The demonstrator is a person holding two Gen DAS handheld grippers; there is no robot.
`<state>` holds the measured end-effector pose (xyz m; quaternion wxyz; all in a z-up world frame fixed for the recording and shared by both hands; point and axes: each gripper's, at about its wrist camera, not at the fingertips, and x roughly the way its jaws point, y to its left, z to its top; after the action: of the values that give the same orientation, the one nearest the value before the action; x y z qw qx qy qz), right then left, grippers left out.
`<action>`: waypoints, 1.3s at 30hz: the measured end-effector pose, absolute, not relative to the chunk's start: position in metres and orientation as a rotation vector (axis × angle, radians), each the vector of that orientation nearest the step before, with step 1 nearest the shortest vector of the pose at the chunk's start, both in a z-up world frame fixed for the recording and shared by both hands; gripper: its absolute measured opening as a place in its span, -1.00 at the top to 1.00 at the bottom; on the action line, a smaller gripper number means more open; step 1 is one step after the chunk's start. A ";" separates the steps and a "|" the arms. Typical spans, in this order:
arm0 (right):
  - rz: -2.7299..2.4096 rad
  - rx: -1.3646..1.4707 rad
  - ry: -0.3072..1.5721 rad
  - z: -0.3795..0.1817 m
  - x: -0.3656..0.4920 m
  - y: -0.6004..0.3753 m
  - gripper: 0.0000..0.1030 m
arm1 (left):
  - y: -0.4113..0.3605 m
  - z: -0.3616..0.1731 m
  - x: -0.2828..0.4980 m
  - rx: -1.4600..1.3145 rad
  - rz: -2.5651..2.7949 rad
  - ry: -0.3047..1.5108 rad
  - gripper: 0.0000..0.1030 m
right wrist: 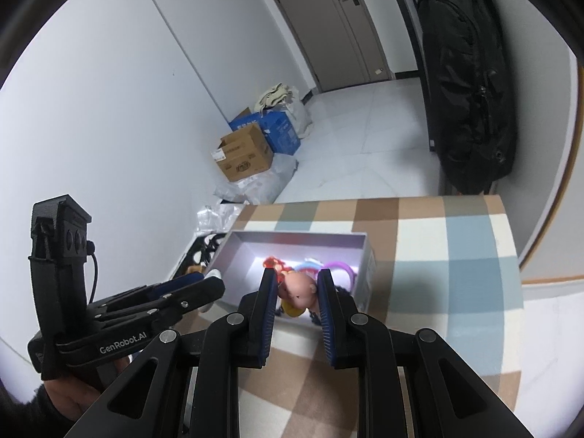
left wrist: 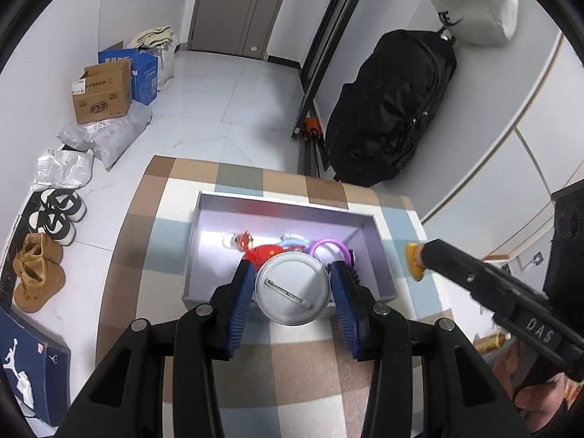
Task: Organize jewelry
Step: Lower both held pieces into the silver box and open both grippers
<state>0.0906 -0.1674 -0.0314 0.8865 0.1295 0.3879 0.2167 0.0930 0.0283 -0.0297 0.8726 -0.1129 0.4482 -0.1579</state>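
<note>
The left gripper squeezes a round silver badge; the right gripper squeezes a little doll charm. Drop both gently inside the box.

Two grippers were in play, the left and the right, each with one piece between its pads: one round silver badge and one small pink-headed figure. One tray sat on one checked cloth. Inside it I counted one red charm, one purple ring and one pale blue piece; anything under them I couldn't make out. On the floor stood two pairs of shoes, one black-and-white, one tan, and one brown carton beside one blue carton. One black bag hung on the wall.
</note>
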 end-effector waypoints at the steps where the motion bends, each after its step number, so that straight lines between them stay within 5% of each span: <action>1: 0.457 0.269 0.809 -0.031 0.094 -0.165 0.59 | 0.028 -0.030 0.094 -0.238 -0.330 0.937 0.27; 39: 0.495 0.383 0.932 -0.066 0.163 -0.162 0.58 | 0.023 -0.055 0.150 -0.378 -0.374 1.057 0.27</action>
<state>0.1626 -0.1622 -0.0660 0.8465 0.1815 0.4419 0.2348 0.1504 0.0231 -0.0547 0.8299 -0.1784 0.4983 -0.1763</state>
